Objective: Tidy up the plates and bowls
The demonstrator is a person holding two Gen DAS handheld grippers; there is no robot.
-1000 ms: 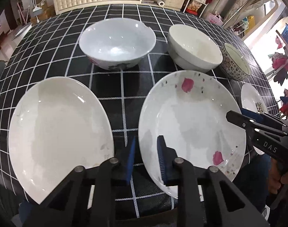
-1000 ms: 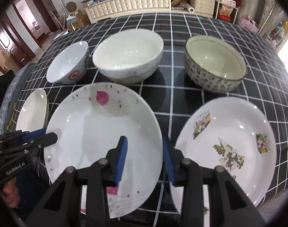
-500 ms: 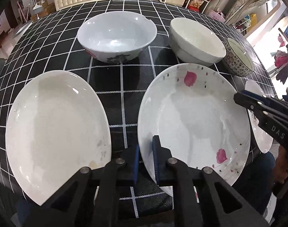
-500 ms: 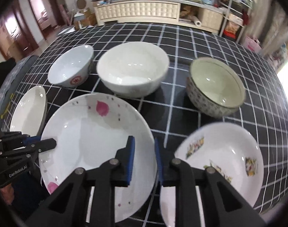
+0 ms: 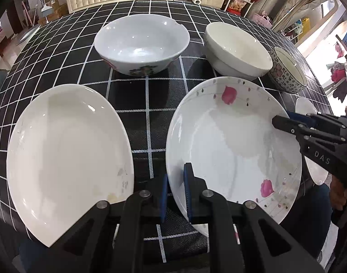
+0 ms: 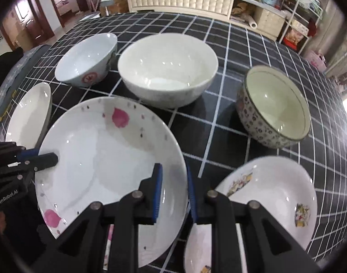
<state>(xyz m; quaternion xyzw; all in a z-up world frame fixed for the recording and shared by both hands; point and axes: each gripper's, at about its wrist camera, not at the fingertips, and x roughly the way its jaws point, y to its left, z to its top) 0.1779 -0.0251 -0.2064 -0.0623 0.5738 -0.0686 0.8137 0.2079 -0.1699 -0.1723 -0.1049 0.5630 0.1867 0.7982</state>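
Left wrist view: the rim of the pink-petal plate [image 5: 232, 141] is pinched by the left tongs [image 5: 175, 193]. Right wrist view: its opposite rim is clamped between the right tongs [image 6: 174, 193], the bowls beyond.

Black checked tablecloth [image 5: 148, 95]; cream tufted cabinet [image 6: 180, 1] behind

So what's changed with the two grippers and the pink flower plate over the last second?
Both grippers closed onto the pink-flower plate: the left gripper now pinches its left rim and the right gripper its right rim, and in the right wrist view the plate looks raised at that side. The plain white plate, cartoon plate and three bowls stayed put.
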